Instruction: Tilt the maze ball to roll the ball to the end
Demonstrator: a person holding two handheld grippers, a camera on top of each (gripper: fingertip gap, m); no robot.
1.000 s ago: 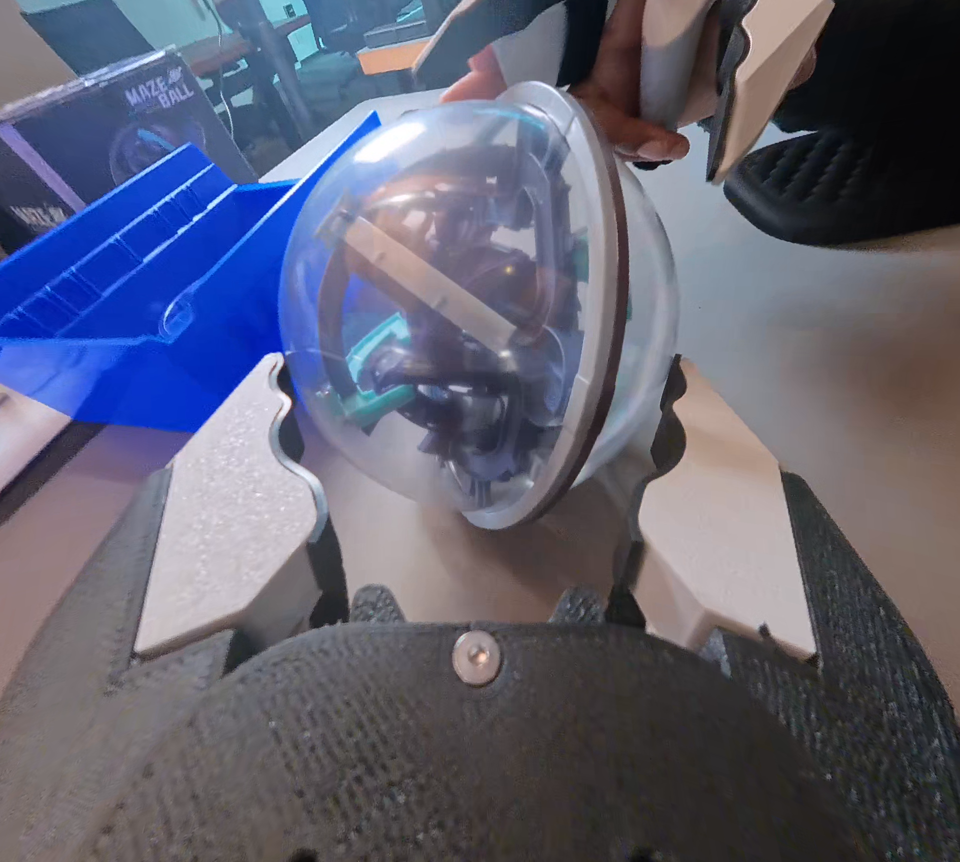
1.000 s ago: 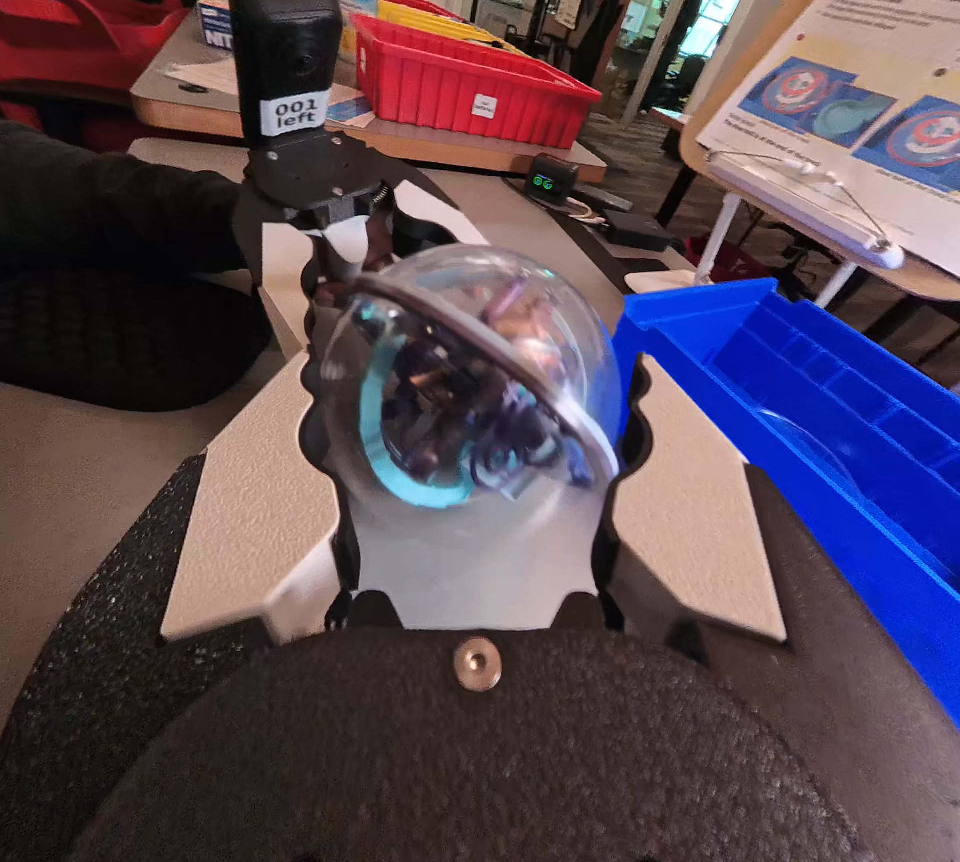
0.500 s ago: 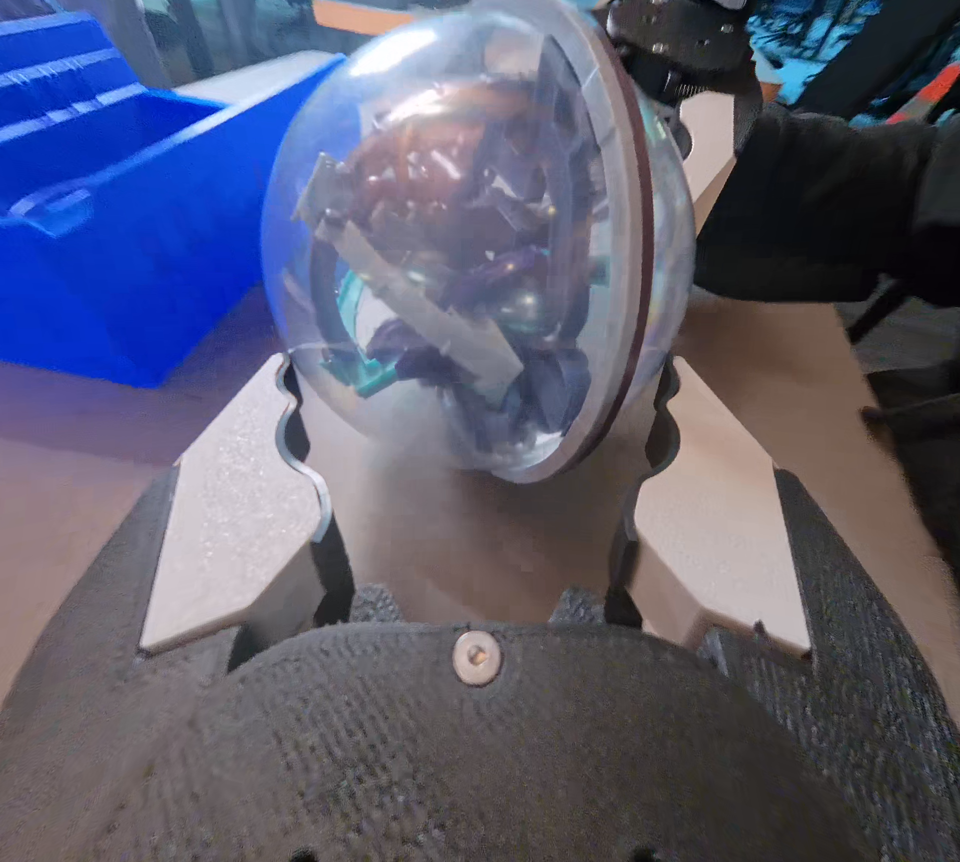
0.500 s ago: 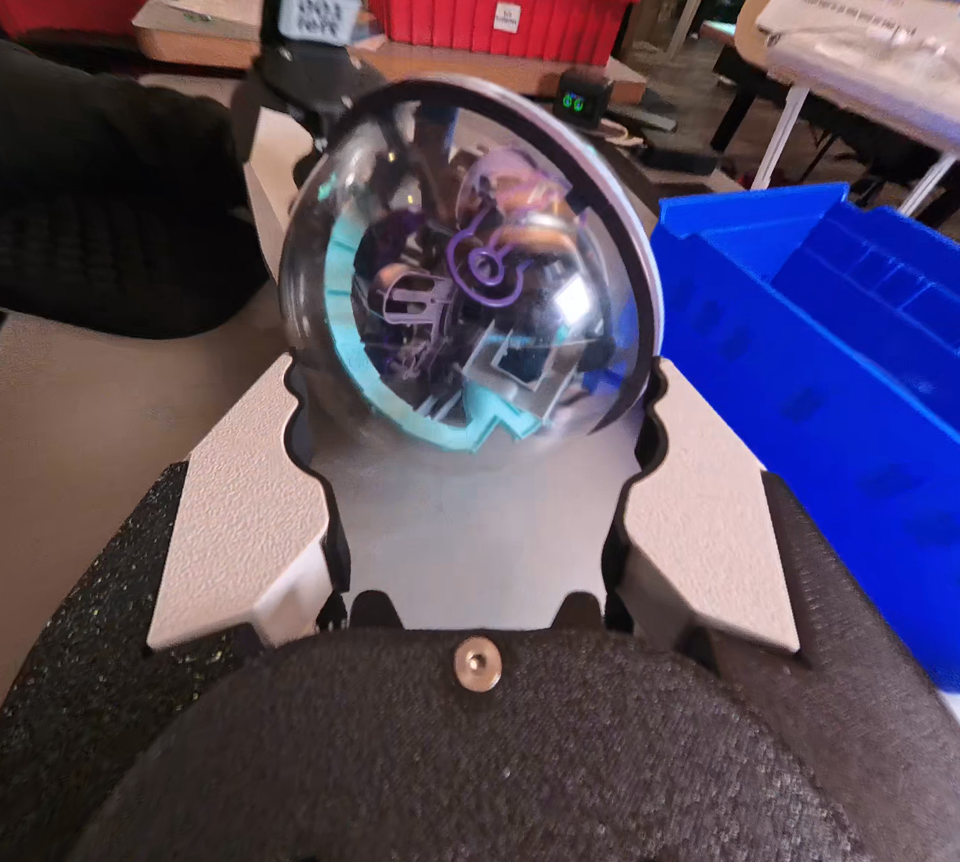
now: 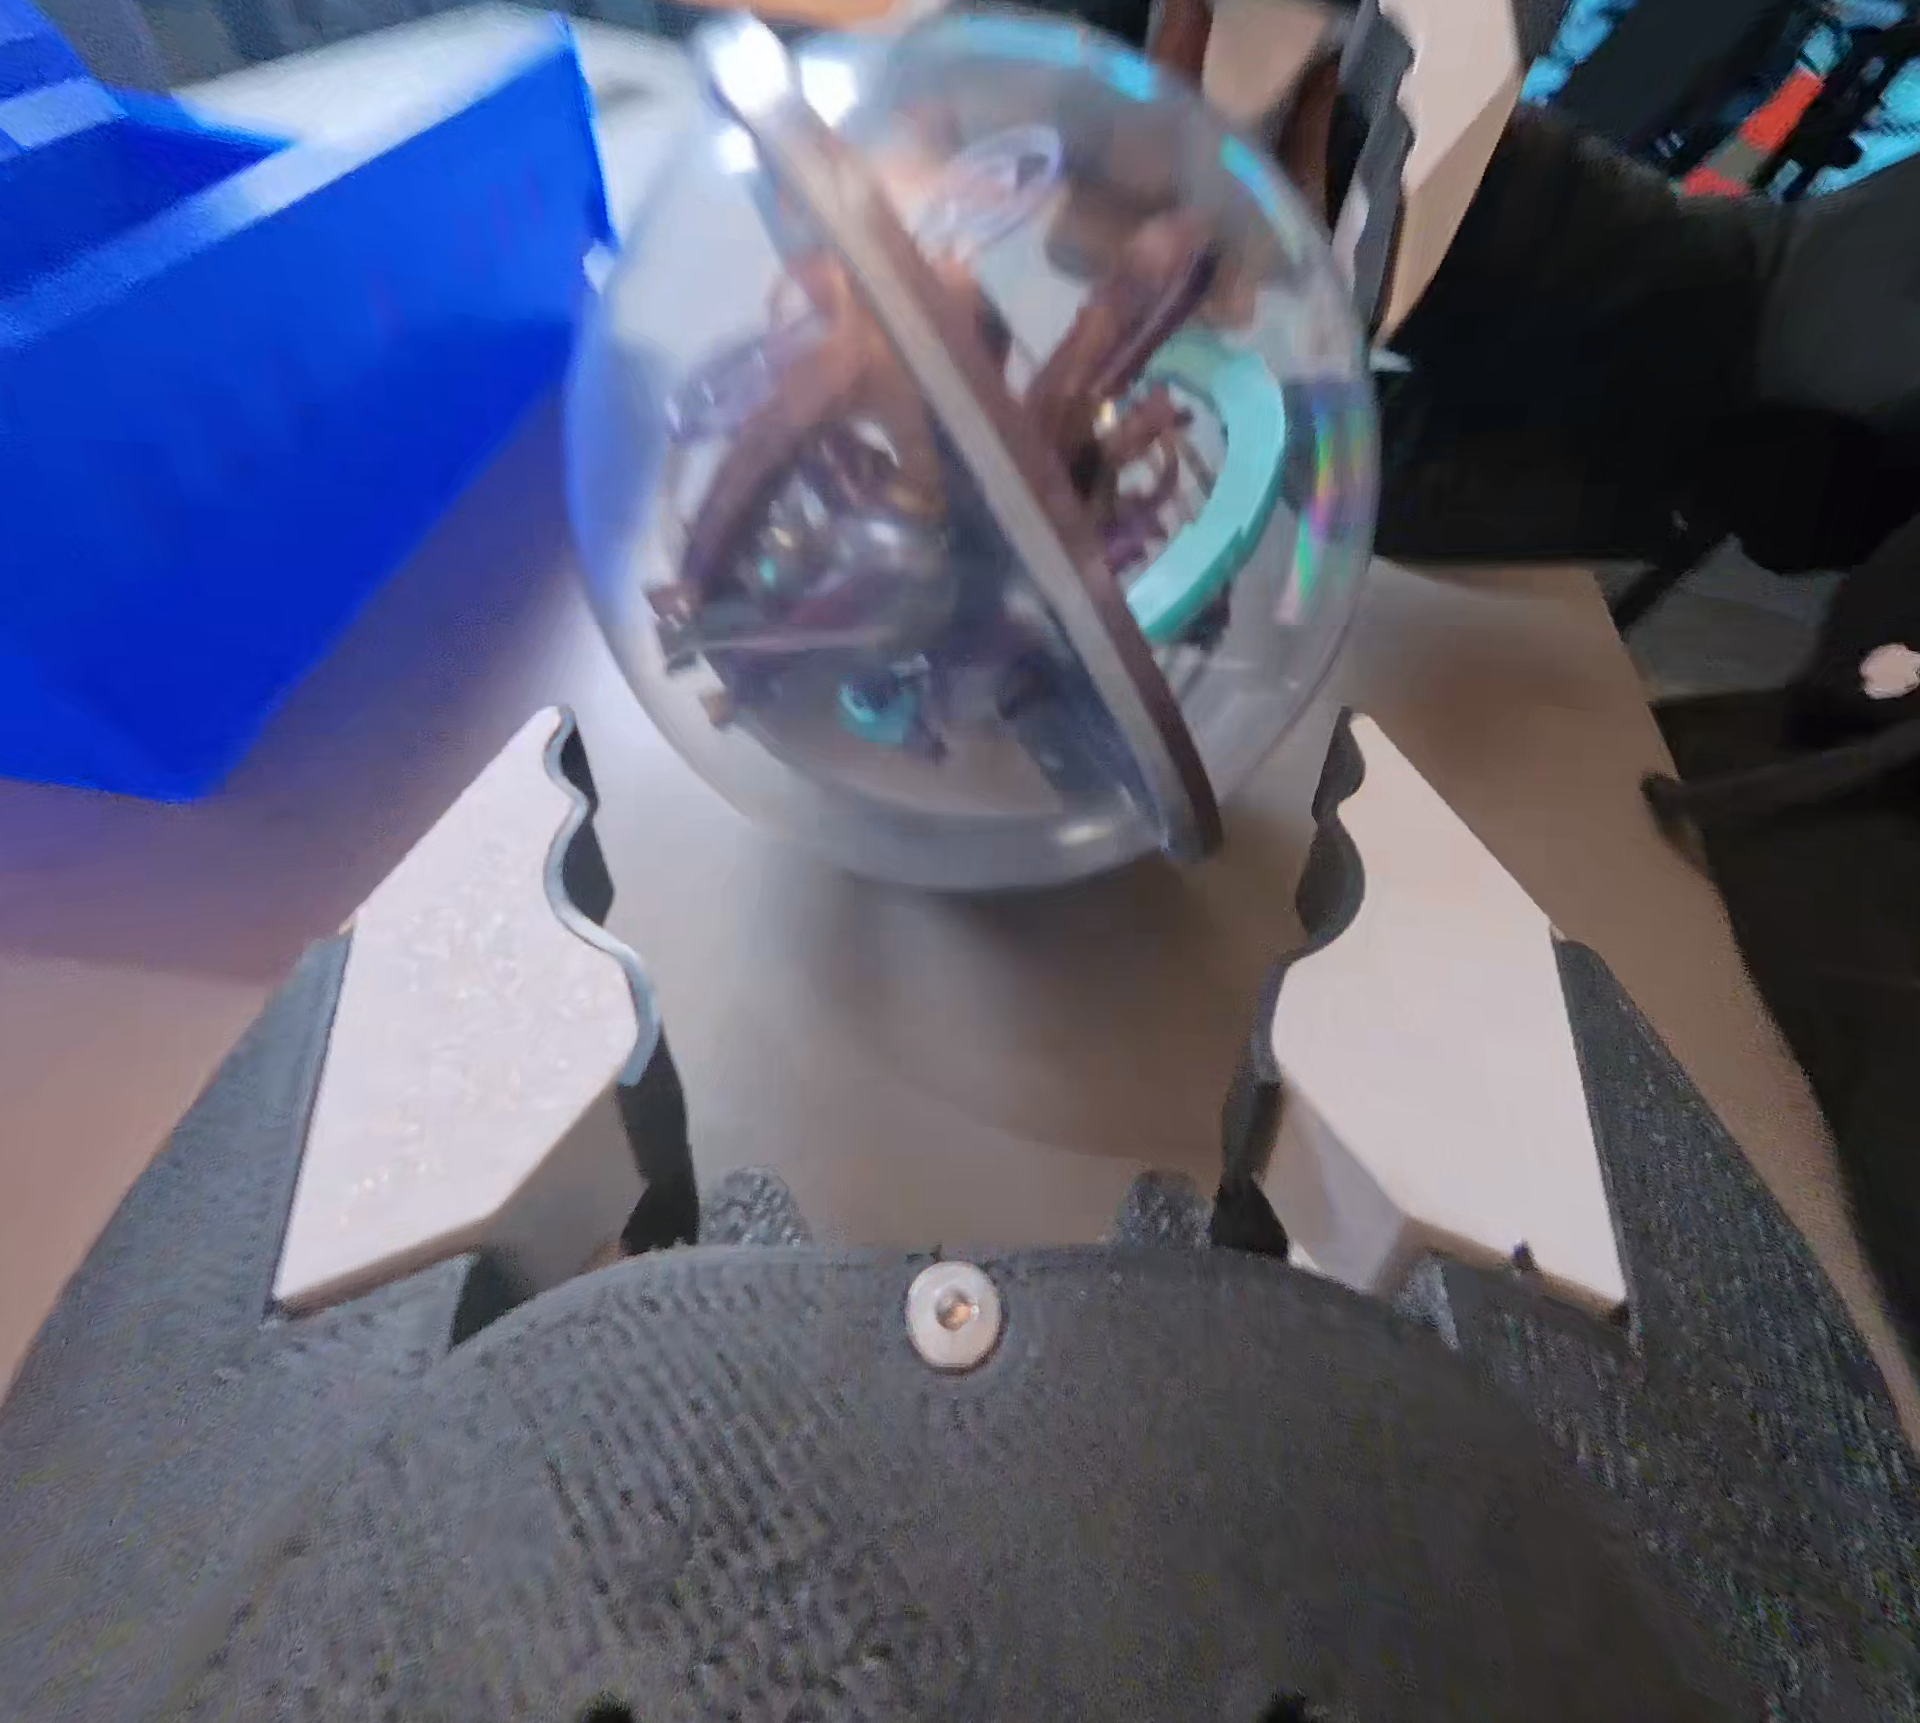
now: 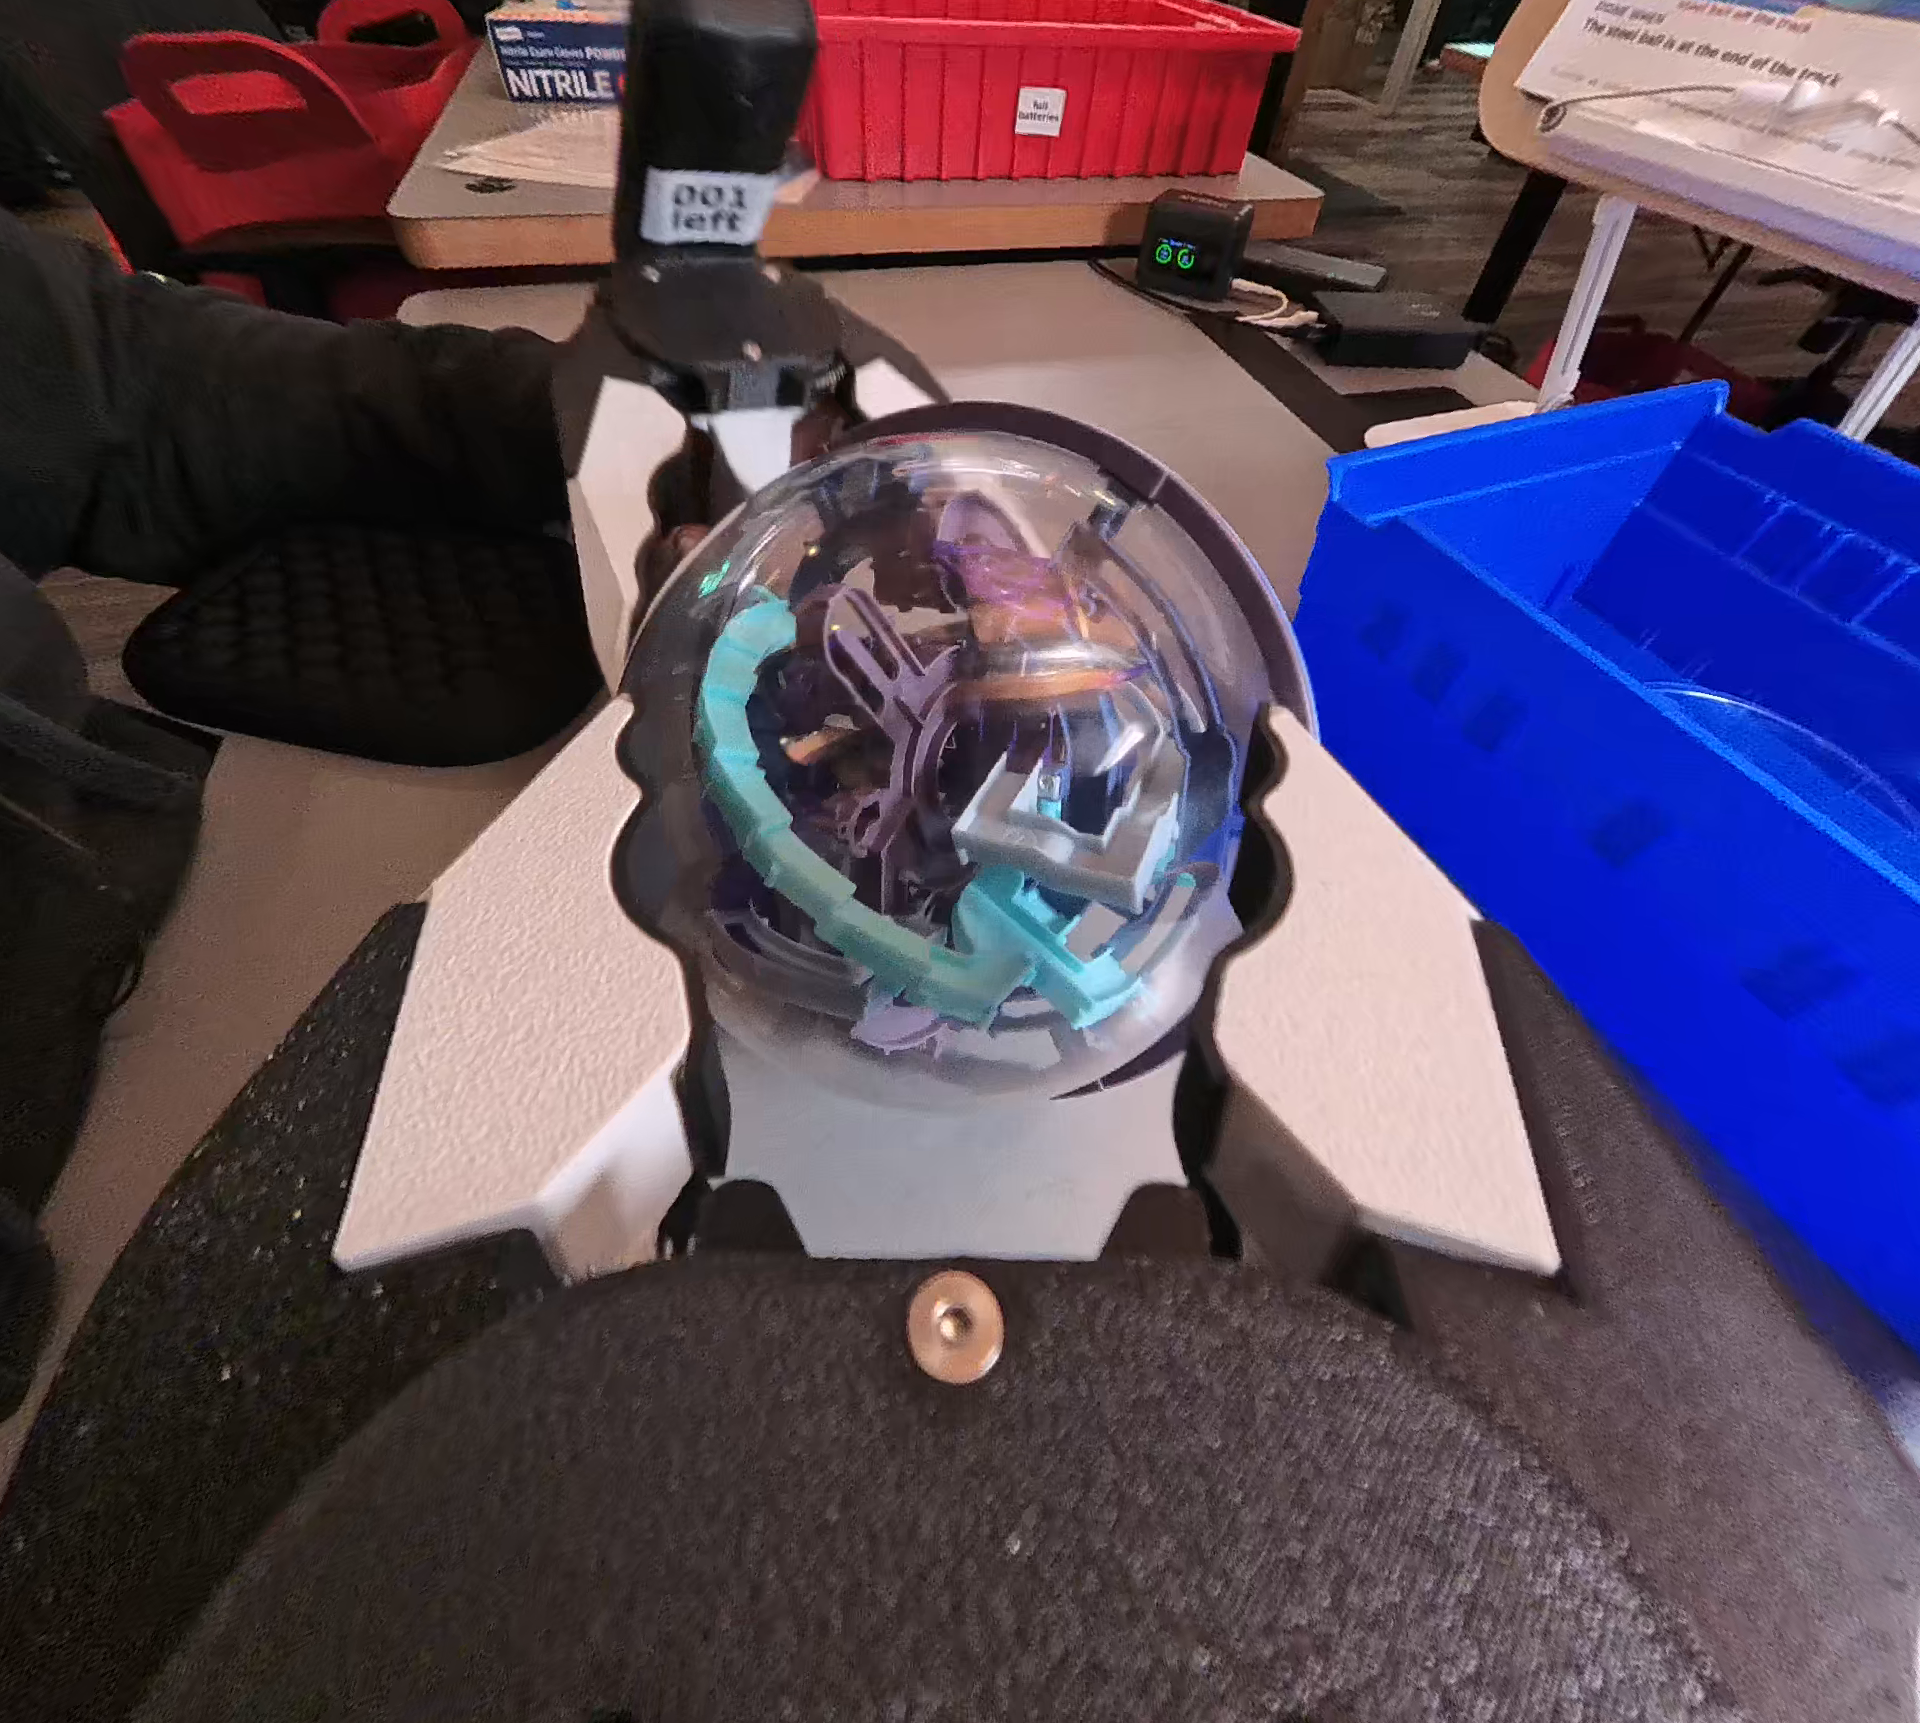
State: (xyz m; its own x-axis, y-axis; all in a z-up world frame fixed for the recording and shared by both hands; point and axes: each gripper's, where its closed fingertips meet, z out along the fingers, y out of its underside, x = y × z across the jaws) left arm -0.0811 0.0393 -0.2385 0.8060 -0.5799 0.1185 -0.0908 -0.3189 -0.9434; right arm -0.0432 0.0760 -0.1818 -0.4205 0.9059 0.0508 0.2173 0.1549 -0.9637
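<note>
Clear plastic maze ball [image 6: 961,759] sits gripped between the fingers of our right gripper [image 6: 951,738], beside the blue bin [image 6: 1621,738]; our left gripper [image 5: 951,759] stands wide, just short of it; since a moment ago the seam ring [image 5: 966,426] has swung over, so we judge the tilting underway; the steel ball stays unseen.

Both hand-held grippers [image 5: 956,738] [image 6: 951,717] wide apart

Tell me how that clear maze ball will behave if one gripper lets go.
The maze ball is a smooth, glossy sphere, so probably slippery and apt to roll across the table. Its thin clear shell looks rigid and likely light.
</note>
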